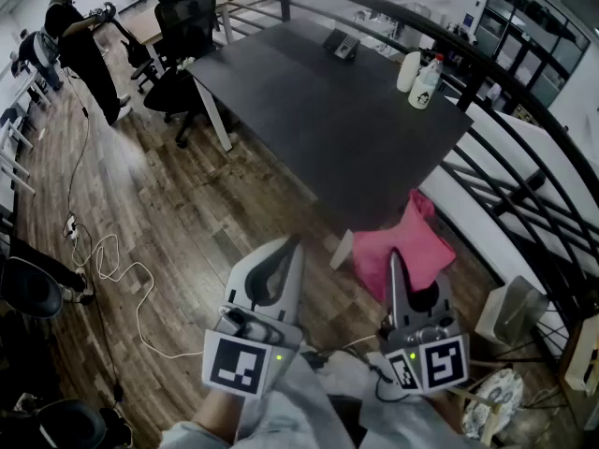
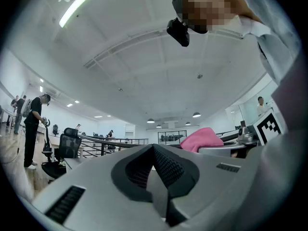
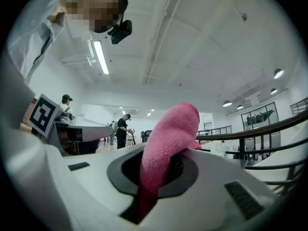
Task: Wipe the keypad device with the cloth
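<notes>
A pink cloth point(image 1: 409, 246) hangs off the near edge of the dark table point(image 1: 318, 110), and my right gripper point(image 1: 394, 259) is shut on it. In the right gripper view the cloth point(image 3: 166, 146) bulges up from between the closed jaws. My left gripper point(image 1: 293, 248) is shut with nothing in it, held over the floor left of the cloth; its jaws meet in the left gripper view point(image 2: 156, 153). The keypad device point(image 1: 342, 44) stands on the far part of the table, well away from both grippers.
Two white bottles point(image 1: 419, 78) stand at the table's right far edge. Black railings point(image 1: 524, 195) run along the right. Office chairs point(image 1: 182, 26) stand at the table's left end. A person point(image 1: 80, 45) stands far left. Cables point(image 1: 112, 269) lie on the wooden floor.
</notes>
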Demonstrator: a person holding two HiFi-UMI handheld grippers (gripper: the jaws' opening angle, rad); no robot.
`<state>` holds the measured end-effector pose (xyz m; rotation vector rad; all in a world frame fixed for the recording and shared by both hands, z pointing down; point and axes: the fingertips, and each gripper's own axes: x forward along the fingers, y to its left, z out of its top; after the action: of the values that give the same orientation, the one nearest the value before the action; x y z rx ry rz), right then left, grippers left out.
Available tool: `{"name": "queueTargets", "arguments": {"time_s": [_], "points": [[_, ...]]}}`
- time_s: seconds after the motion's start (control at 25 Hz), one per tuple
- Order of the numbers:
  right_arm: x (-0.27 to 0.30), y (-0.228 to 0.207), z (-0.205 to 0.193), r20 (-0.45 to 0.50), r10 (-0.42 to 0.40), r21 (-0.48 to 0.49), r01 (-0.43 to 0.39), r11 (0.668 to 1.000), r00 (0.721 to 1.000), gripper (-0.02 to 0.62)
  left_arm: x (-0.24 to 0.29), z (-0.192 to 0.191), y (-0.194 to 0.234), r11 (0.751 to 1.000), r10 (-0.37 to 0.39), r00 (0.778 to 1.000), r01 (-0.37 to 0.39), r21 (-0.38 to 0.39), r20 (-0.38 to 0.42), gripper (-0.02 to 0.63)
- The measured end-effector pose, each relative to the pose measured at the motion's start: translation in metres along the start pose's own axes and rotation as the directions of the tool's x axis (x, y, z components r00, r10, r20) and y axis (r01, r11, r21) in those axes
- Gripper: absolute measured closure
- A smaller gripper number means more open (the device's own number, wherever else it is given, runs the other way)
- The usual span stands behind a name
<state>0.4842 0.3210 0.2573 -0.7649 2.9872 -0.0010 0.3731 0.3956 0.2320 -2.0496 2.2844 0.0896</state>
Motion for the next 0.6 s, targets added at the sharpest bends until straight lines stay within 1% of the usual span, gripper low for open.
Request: {"name": "queueTargets", "arguments": {"time_s": [0.6], "points": [[0.0092,0.0043,-0.0012,-0.005,0.000,0.004,0.000,1.000,1.000,0.566,0.0026,0.0001,0.0081,1.000,-0.001,1.000,0.001,0.001,0.000,0.603]]}}
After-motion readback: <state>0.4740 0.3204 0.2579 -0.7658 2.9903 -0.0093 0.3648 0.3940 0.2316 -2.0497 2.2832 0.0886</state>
